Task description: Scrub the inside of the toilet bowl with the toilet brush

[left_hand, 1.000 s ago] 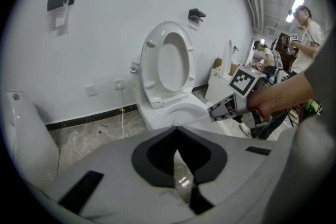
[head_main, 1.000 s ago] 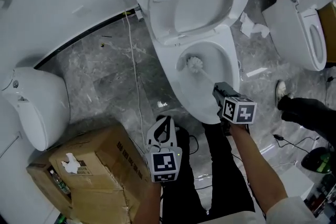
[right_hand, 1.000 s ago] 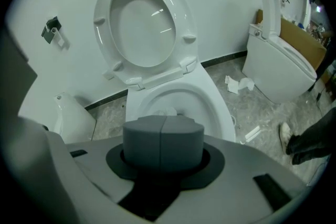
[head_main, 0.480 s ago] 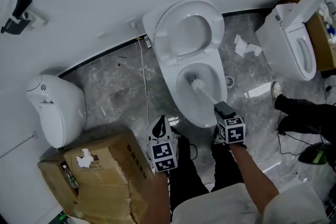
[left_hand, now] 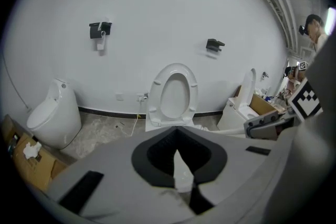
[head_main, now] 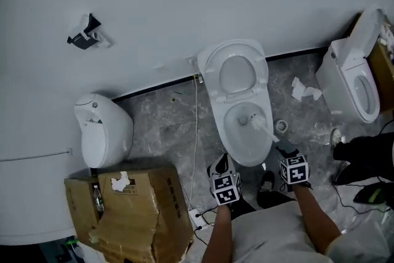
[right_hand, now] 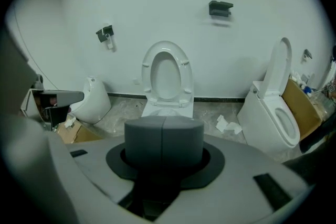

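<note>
While the right tool (head_main: 285, 146) is clenched on the handle of the toilet brush (head_main: 259, 127), the white bristle head sits down inside the toilet bowl (head_main: 242, 161).
The handle slants from the tool, just off the bowl's front right rim, up and left to the head, which lies near the middle of the bowl under the raised seat (head_main: 237, 74) that leans back against the white wall. The left tool (head_main: 222, 162) hangs beside the bowl's front left edge, jaw tips closed together with nothing between them, and touches neither brush nor bowl. On the grey marble floor a cardboard box (head_main: 141, 212) stands to the left, with a urinal (head_main: 101, 129) beyond it and a second toilet (head_main: 356, 84) far right.
</note>
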`<state>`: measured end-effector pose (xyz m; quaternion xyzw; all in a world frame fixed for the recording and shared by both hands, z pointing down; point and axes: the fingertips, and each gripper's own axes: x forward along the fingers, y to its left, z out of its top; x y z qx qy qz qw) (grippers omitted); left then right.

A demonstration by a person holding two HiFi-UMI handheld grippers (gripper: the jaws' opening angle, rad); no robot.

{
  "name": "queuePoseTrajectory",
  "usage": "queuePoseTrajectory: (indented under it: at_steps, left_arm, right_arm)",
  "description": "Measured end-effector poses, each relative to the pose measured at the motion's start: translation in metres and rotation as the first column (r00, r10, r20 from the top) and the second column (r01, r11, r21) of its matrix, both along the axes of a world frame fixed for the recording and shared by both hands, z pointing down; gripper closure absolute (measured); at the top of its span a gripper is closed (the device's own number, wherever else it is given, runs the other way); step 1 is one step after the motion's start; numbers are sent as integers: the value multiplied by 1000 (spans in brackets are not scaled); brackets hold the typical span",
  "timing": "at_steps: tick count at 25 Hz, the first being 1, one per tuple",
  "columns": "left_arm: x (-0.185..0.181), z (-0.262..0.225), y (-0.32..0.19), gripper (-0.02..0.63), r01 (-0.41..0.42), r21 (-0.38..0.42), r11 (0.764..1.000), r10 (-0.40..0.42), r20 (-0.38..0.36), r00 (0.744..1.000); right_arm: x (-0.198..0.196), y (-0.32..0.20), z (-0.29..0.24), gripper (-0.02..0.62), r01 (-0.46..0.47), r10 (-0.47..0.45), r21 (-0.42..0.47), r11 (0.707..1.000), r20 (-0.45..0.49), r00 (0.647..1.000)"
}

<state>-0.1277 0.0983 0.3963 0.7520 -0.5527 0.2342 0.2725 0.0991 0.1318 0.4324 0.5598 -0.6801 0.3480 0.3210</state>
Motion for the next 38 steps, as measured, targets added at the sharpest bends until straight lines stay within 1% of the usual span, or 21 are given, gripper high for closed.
queuePoseTrajectory:
  at_steps: [5,7,9,11,12,14,16,17,20,21,24,27,31,35,38]
  left_arm:
    - [27,2,22,580,-38,-9,999,38,48,998]
    - [34,-3,33,580,-33,-1,999,33,47,998]
    - [38,-7,48,580,-6,9,1000,6,34,999]
    - [40,-7,64,580,13,17,1000,-13,25,1000]
    - [42,-7,70,580,7,21,1000,-8,31,999]
    - [44,-5,80,580,-28,26,999,26,59,998]
    - [44,-3,90,580,-62,23,998,60,74,995]
    - [43,-3,92,580,-63,25,998,61,71,996]
    - [34,-9,95,580,-22,40,999,20,36,999]
    - [33,-9,96,580,-24,42,999,23,38,999]
    - [32,-4,96,579,-46,37,998,43,88,995]
    - [38,-7,105,580,-58,24,998,56,86,995]
    - [50,-5,102,579,-74,15,997,73,84,994]
    - [64,-3,110,580,-135,10,991,134,101,986]
    - [66,0,112,580,-140,-5,990,139,106,985]
  right_arm:
    - [28,23,-12,423,27,-27,11,1000,24,999]
    - [36,31,-14,423,41,-41,22,999,20,999]
    - [41,41,-16,423,58,-59,32,998,8,998]
    - [40,52,-12,423,71,-71,35,997,2,997]
    - [40,57,-10,423,75,-75,38,996,3,997]
    - [40,64,-6,423,89,-89,48,995,-2,996]
    - [41,69,-2,423,122,-120,55,991,-36,992]
    - [41,68,0,423,143,-139,59,988,-56,989]
    - [40,70,1,423,180,-174,65,982,-80,981]
    - [39,72,0,423,180,-175,62,982,-76,982]
    - [41,72,-3,423,169,-167,40,985,-61,984]
    - [43,77,-2,423,171,-170,38,984,-39,985]
    - [50,74,-2,424,198,-194,50,979,-62,979]
    - [53,78,-6,424,190,-186,55,980,-60,981]
    - [55,80,-10,425,190,-187,54,980,-63,980]
